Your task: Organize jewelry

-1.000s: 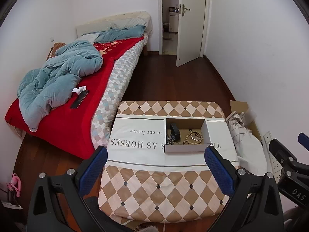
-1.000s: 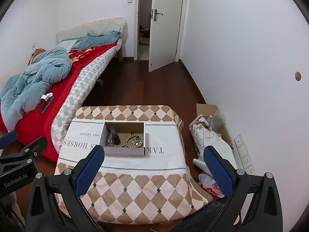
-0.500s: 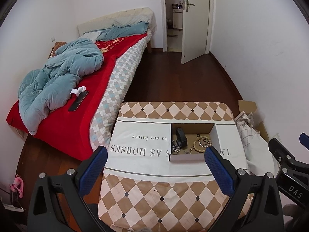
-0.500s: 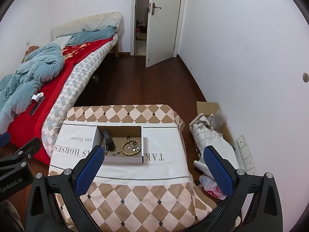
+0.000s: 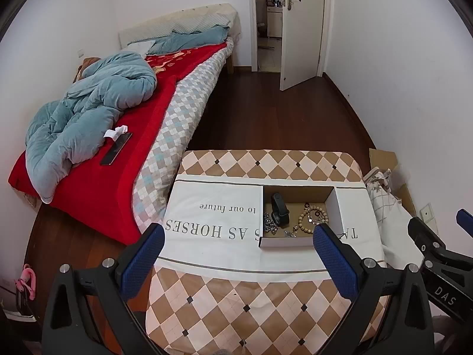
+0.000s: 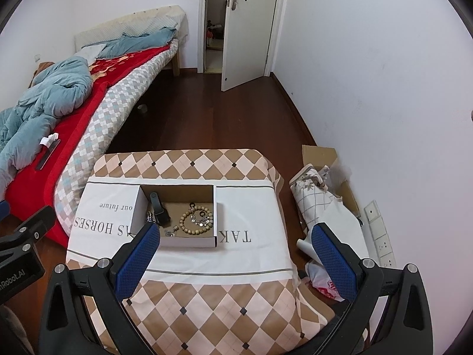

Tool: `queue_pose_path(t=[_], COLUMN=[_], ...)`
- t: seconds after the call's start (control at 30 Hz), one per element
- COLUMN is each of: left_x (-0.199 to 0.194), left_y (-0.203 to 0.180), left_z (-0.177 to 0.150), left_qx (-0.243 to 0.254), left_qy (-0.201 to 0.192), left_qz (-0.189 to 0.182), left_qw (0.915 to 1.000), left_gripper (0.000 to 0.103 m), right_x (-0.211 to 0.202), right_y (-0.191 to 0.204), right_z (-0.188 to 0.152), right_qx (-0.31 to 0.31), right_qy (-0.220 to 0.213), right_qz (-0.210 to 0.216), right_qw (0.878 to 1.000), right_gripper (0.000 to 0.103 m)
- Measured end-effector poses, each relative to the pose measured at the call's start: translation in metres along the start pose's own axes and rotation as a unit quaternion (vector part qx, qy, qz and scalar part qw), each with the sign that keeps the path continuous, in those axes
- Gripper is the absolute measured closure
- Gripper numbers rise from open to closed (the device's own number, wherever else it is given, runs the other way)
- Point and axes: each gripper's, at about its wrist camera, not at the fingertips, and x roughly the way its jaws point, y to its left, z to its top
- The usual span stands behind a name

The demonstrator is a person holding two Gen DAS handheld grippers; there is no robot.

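A shallow cardboard box (image 5: 335,208) (image 6: 215,207) sits on the cloth-covered table (image 5: 224,295) (image 6: 212,295). Inside lie a black watch (image 5: 279,208) (image 6: 159,210), a wooden bead bracelet (image 5: 304,222) (image 6: 195,222), a silver chain (image 5: 269,224) (image 6: 149,216) and small rings. My left gripper (image 5: 236,254) is open and empty, above the table's near half, just short of the box. My right gripper (image 6: 233,254) is open and empty, its left finger over the box's near left corner.
A bed (image 5: 124,153) with a red cover and blue duvet stands left of the table. Bags and cardboard (image 6: 322,201) lie on the floor at the right wall. A door (image 5: 301,29) stands open at the back.
Both grippers have moved forward and tilted down toward the table. The box now looks larger and sits closer to the fingertips. Both stay open.
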Motion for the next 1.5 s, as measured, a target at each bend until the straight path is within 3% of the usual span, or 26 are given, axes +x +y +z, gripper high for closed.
queue_pose_path(t=[1.5], left_x=[-0.009], left_y=[-0.002], left_z=[-0.003], left_qx=[0.008], left_qy=[-0.007], left_qz=[-0.008], left_qw=[0.9999], left_gripper=[0.001], right_x=[-0.007], right_y=[-0.002], right_z=[0.000], right_qx=[-0.005], right_qy=[-0.004], right_qz=[0.011], right_qw=[1.000], right_gripper=[0.000])
